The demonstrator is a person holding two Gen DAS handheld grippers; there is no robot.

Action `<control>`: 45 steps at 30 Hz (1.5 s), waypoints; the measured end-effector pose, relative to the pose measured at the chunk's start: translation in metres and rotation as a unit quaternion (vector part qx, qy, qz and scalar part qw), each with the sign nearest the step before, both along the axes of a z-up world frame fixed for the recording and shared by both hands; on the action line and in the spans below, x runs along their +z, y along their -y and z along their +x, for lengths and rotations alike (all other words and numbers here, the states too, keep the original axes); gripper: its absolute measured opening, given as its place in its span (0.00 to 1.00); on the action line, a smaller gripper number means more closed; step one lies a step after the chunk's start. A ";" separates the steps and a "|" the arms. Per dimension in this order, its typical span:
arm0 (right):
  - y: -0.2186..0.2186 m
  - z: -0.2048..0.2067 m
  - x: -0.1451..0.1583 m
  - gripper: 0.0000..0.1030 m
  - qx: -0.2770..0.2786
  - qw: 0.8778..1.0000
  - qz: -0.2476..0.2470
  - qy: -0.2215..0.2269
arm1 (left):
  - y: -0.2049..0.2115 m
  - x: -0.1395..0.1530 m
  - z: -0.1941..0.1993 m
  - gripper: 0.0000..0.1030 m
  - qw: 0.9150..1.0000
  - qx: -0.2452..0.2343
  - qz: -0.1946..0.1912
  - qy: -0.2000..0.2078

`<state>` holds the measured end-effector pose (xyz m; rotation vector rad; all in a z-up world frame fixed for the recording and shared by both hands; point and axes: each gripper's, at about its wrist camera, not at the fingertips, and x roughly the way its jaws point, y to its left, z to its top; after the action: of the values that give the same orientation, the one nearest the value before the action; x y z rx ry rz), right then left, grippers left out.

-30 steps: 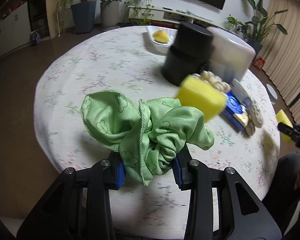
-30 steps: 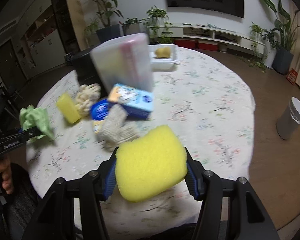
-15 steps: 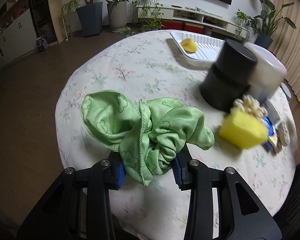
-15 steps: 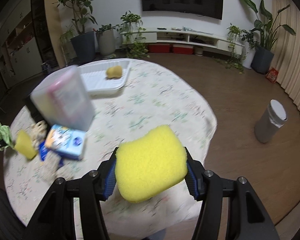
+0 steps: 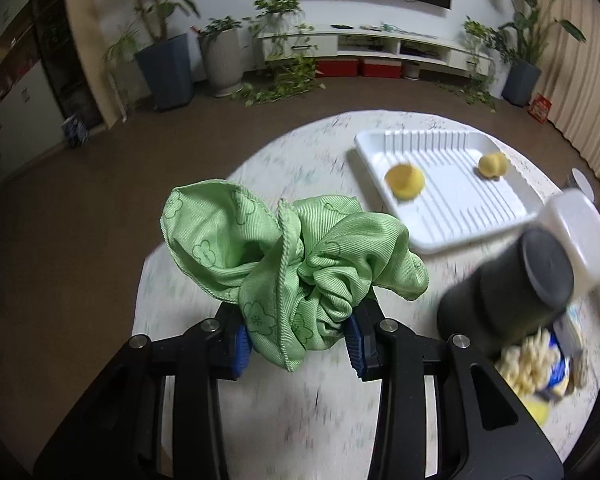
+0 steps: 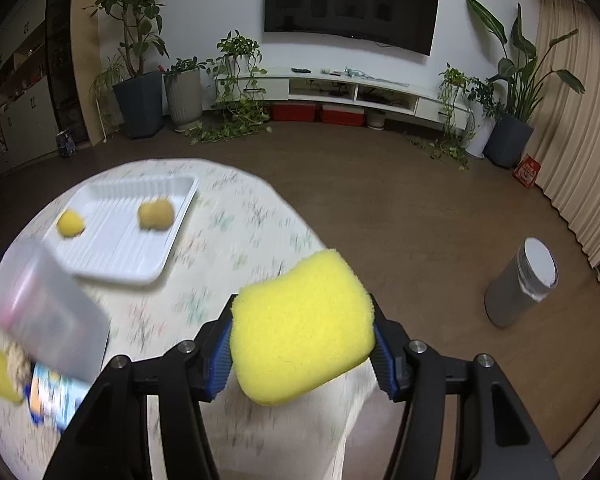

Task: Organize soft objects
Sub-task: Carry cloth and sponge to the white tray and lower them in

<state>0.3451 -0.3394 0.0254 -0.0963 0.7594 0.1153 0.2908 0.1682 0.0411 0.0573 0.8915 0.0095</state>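
Since a second ago both views have swung toward the far side of the table: the white tray, which was small and distant then, now lies closer ahead of each gripper, and the clutter of boxes and sponges has slid to the lower edge of each picture.

The left gripper is clenched on a bunched green cloth, whose folds fan out above and to both sides of the blue pads. Below it lies the round table with its flowered cover. Just right of this gripper stands a black cylinder, blurred, with a translucent plastic container behind it and a pale knobbly soft thing at its foot. Farther ahead and to the right sits the white tray, ribbed inside, holding two yellow rounded lumps, well apart from each other.

The right gripper is clamped on a thick yellow sponge, held by its two ends between the pads and raised over the table's near edge. To its left, low in the view, the translucent container shows again, blurred, with a blue packet under it. The tray lies farther off to the left and ahead. Beyond the table to the right a grey bin stands on the brown floor; farthest, potted plants and a wall television.
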 end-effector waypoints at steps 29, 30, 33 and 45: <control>-0.212 0.167 -0.015 0.59 0.247 0.967 -0.057 -0.039 | 0.136 -0.040 0.190 0.34 0.979 -0.183 0.063 -0.065; -0.219 0.166 -0.018 0.59 0.258 0.963 -0.060 -0.044 | 0.139 -0.043 0.192 0.34 0.978 -0.189 0.065 -0.068; -0.233 0.169 -0.030 0.59 0.287 0.954 -0.068 -0.062 | 0.144 -0.052 0.195 0.34 0.975 -0.194 0.073 -0.077; -0.257 0.169 -0.068 0.60 0.324 0.936 -0.098 -0.098 | 0.156 -0.070 0.204 0.36 0.973 -0.194 0.077 -0.095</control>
<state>0.5141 -0.0821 -0.0422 -0.5323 0.9144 0.6869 0.4945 0.0117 -0.0291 0.3831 1.0575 -0.2966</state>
